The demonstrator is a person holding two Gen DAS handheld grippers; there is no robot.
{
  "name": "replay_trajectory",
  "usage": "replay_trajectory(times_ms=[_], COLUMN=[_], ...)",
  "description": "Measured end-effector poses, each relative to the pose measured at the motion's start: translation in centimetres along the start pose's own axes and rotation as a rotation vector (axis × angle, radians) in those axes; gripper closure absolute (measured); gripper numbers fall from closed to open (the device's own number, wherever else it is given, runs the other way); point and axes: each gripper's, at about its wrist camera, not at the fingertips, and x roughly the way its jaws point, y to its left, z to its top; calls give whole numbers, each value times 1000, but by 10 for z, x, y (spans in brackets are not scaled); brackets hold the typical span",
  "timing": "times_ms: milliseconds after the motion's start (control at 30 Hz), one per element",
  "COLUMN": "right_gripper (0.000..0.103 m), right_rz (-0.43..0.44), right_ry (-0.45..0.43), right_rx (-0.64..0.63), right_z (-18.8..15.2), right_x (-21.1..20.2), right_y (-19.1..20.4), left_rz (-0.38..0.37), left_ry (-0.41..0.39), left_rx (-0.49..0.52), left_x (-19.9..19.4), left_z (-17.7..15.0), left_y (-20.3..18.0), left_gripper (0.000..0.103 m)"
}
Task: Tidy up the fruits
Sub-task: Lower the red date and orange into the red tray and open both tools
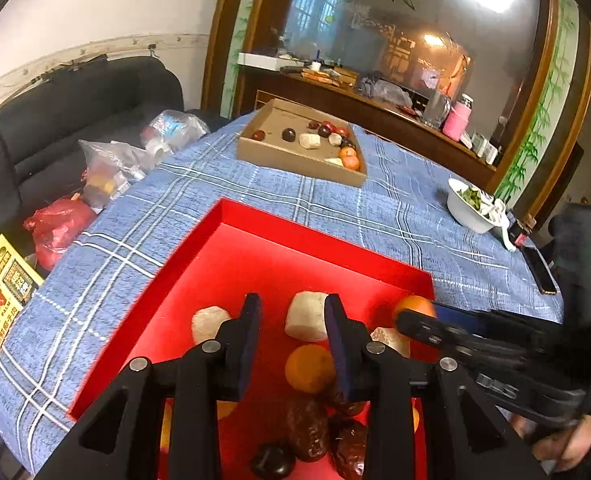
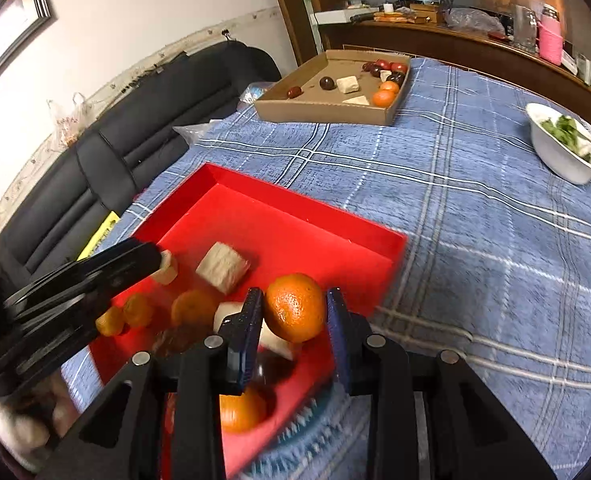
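A red tray (image 1: pixel 255 216) (image 2: pixel 231 184) lies on the blue plaid table and holds oranges, pale cut chunks and dark dried fruits. My left gripper (image 1: pixel 293 312) is open and empty above the tray, over an orange (image 1: pixel 309 368) and a pale chunk (image 1: pixel 307 316). My right gripper (image 2: pixel 295 304) is open, with an orange (image 2: pixel 295 308) between its fingers, touching the left one, over the tray's near right corner. The right gripper also shows in the left wrist view (image 1: pixel 419 320). A cardboard tray (image 1: pixel 299 160) (image 2: pixel 327 114) at the far side holds more fruit.
A white bowl of greens (image 1: pixel 469 210) (image 2: pixel 563 148) sits at the table's right. A phone (image 1: pixel 539 268) lies near the right edge. Plastic bags (image 1: pixel 111 172) and a dark sofa (image 2: pixel 127 128) are left of the table. A wooden sideboard (image 2: pixel 455 46) stands behind.
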Motion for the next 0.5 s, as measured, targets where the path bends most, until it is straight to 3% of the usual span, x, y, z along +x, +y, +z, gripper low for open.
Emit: replay_trajectory(times_ms=[167, 333, 500], right_gripper=[71, 71, 65], right_rz=[0, 2, -28], right_ry=[16, 5, -63], right_rx=[-11, -15, -35], right_z=[9, 8, -3], right_x=[19, 16, -17], right_y=[6, 9, 11], left_rz=[39, 72, 106], left_ry=[-42, -84, -138], left_rx=[-41, -30, 26], left_x=[-16, -30, -46], left_z=[0, -3, -7], left_y=[13, 14, -3], left_gripper=[48, 47, 44])
